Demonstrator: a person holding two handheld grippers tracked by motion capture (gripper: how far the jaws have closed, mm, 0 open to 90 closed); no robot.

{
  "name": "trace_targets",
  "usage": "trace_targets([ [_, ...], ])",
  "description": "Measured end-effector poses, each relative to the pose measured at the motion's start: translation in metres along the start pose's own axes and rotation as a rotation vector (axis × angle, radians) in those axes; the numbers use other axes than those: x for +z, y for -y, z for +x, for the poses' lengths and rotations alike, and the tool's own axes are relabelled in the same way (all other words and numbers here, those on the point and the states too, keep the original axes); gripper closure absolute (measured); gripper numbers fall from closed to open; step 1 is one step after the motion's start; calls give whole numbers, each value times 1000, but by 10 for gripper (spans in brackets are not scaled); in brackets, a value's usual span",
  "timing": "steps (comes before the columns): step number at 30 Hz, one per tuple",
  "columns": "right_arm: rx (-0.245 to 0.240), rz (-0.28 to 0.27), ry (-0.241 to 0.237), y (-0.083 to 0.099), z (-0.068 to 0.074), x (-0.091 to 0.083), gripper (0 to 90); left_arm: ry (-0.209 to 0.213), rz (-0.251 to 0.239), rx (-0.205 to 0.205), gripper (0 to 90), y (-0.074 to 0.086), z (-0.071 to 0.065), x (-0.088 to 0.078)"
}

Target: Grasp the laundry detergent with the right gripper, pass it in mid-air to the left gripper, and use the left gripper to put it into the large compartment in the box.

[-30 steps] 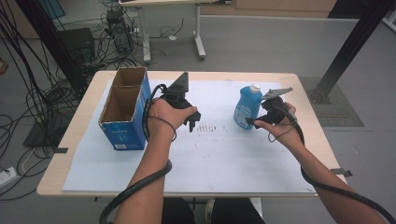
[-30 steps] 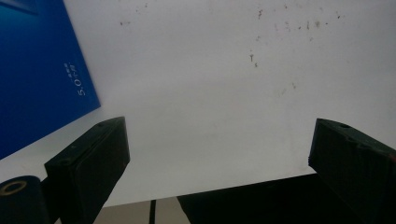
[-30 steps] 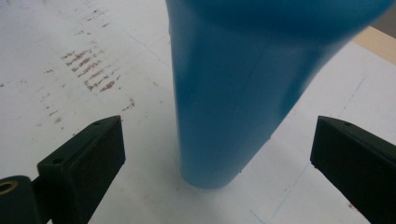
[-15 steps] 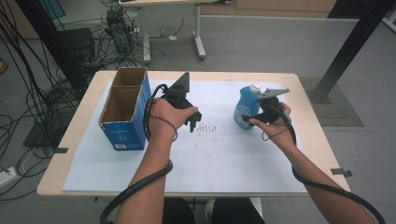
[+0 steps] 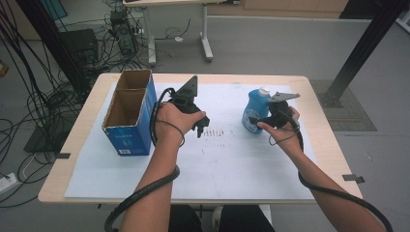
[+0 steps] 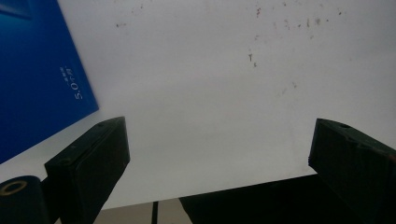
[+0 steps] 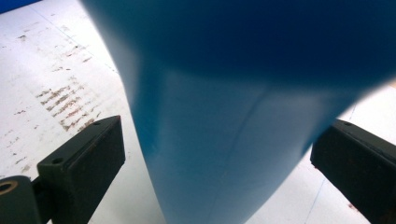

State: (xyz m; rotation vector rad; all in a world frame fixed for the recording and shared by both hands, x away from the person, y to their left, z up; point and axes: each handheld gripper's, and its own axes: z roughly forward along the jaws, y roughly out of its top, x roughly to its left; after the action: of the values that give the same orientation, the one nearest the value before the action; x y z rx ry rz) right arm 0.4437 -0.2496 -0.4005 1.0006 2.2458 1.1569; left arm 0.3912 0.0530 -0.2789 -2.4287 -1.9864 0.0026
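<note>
Since a second ago the right gripper (image 5: 258, 121) has carried on around the blue bottle (image 5: 254, 110), and the bottle, which leaned toward the left gripper half a second back, now stands close to upright again; the left gripper (image 5: 202, 126) and the cardboard box (image 5: 129, 112) sit where they were.

In the right gripper view the jaws stand wide apart with the bottle (image 7: 243, 140) between them; a strip of white paper shows between the left jaw and the bottle's side, and the right jaw sits just beside the bottle's edge, though whether it touches cannot be told; the grip is not closed on the bottle.

Seen from above, the bottle stands on the white sheet (image 5: 232, 159) toward the table's right half, its long axis running up and down, its white cap on top, tipped very slightly toward the far edge; the person's right hand (image 5: 280, 126) holds the gripper just beside its right flank.

The left gripper, in the left hand (image 5: 169, 123), hangs over the middle of the sheet, just right of the box; in the left gripper view its jaws are spread wide over bare paper with nothing between them, and the box's blue wall (image 6: 37, 74) shows at the left.
</note>
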Motion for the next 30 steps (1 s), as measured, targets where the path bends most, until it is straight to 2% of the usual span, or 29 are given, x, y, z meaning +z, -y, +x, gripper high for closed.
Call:
trace_targets([
  [30, -3, -31, 29, -5, 1, 1, 24, 6, -11, 8, 56, -1, -5, 1],
])
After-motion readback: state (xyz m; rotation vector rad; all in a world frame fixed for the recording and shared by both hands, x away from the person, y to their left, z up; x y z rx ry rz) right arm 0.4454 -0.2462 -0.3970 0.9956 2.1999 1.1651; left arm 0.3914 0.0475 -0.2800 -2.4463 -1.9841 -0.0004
